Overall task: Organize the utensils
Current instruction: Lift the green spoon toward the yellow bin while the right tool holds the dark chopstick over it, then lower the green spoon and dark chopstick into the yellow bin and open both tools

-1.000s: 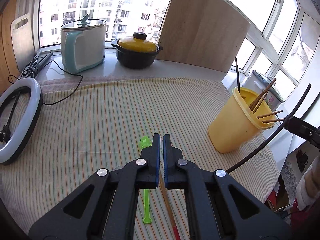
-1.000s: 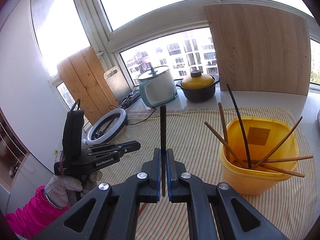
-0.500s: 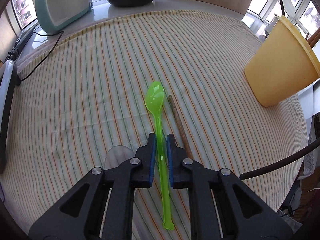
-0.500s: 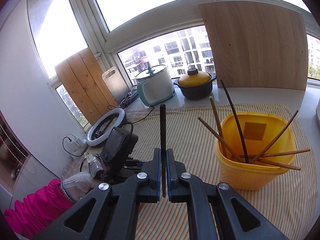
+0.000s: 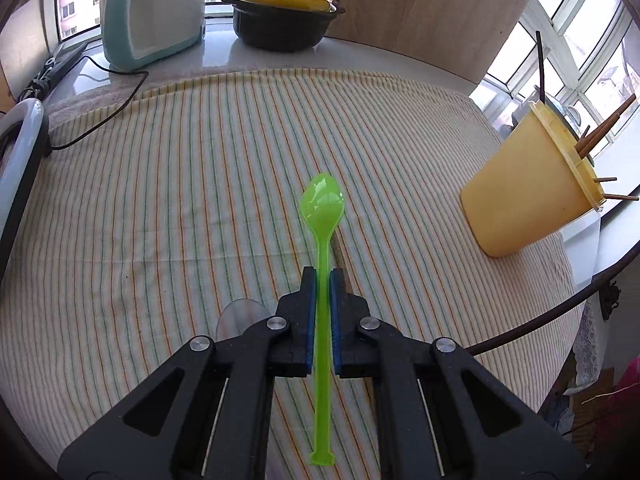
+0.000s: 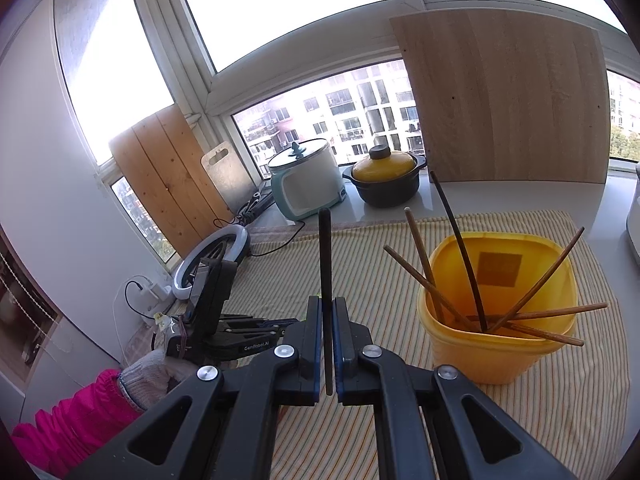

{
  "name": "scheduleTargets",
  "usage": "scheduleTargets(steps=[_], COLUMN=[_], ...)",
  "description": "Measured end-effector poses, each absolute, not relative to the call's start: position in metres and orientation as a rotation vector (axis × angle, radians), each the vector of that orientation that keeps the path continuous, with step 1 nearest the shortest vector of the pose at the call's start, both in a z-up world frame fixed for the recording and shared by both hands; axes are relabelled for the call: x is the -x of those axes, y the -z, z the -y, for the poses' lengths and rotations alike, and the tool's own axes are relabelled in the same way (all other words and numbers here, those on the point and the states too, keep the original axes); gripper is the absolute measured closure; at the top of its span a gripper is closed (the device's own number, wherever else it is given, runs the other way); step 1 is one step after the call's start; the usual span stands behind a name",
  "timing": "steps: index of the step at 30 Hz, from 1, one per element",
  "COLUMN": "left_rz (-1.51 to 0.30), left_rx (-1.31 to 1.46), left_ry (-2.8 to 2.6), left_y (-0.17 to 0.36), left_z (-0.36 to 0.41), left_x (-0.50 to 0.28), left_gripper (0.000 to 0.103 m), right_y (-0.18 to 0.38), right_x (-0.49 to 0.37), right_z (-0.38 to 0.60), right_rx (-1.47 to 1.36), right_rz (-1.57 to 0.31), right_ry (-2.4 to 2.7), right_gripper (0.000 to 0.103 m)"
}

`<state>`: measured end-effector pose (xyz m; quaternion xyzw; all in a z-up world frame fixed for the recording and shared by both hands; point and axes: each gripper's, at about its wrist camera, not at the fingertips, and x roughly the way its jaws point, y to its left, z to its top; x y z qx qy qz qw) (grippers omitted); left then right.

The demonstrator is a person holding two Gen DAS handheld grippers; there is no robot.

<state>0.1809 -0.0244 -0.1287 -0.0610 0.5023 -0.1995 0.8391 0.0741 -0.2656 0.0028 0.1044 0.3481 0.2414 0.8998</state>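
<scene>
Green translucent plastic spoon (image 5: 322, 248) sits between the blue-padded fingers (image 5: 309, 300) of the left gripper (image 5: 322, 276); fingers are narrow and clamped on the handle near its middle. Bowl points to 12 o'clock in the left wrist view, handle end trails toward 6 o'clock past the finger bases. A brown chopstick (image 5: 337, 245) lies on the striped cloth (image 5: 160, 200) just beside the spoon at its 3 o'clock side, mostly hidden behind it. A clear spoon bowl (image 5: 236, 318) shows at 9 o'clock of the left gripper, on the cloth, partly covered by the gripper body.

Right gripper (image 6: 327, 312): fingers narrow, pinched on a black chopstick (image 6: 325, 256) that stands upright toward 12 o'clock in the right wrist view.

Yellow plastic container (image 6: 496, 344) stands upright on the cloth at 3 o'clock of the right gripper. It holds several brown chopsticks (image 6: 420, 256) and one black one, all leaning against the rim at different angles.

Far edge of the counter (image 5: 224, 56), 12 o'clock: a teal and white cooker (image 5: 152, 16) and a black pot with a yellow lid (image 5: 284, 20), side by side. A ring light (image 6: 212, 256) lies at 9 o'clock. The left hand (image 6: 152, 372) wears a knit glove, with a pink sleeve (image 6: 76, 416) behind it.
</scene>
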Motion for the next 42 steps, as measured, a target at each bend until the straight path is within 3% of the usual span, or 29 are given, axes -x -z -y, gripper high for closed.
scheduleTargets(steps=[10, 20, 33, 42], left_rz=[-0.774, -0.637, -0.550, -0.538], left_rx=[0.205, 0.200, 0.145, 0.123], left_ry=[0.533, 0.659, 0.700, 0.636], left_y=[0.028, -0.029, -0.057, -0.046], left_z=[0.043, 0.097, 0.175, 0.217], left_x=[-0.145, -0.138, -0.145, -0.171], left_gripper=[0.099, 0.099, 0.099, 0.099], right_y=[-0.023, -0.057, -0.092, -0.099], right_x=[-0.062, -0.046, -0.046, -0.077], right_z=[0.292, 0.335, 0.380, 0.397], right_rx=[-0.233, -0.257, -0.283, -0.289], right_rz=[-0.662, -0.581, -0.493, -0.471], right_ry=[-0.478, -0.434, -0.367, -0.303], right_gripper=[0.101, 0.101, 0.101, 0.101])
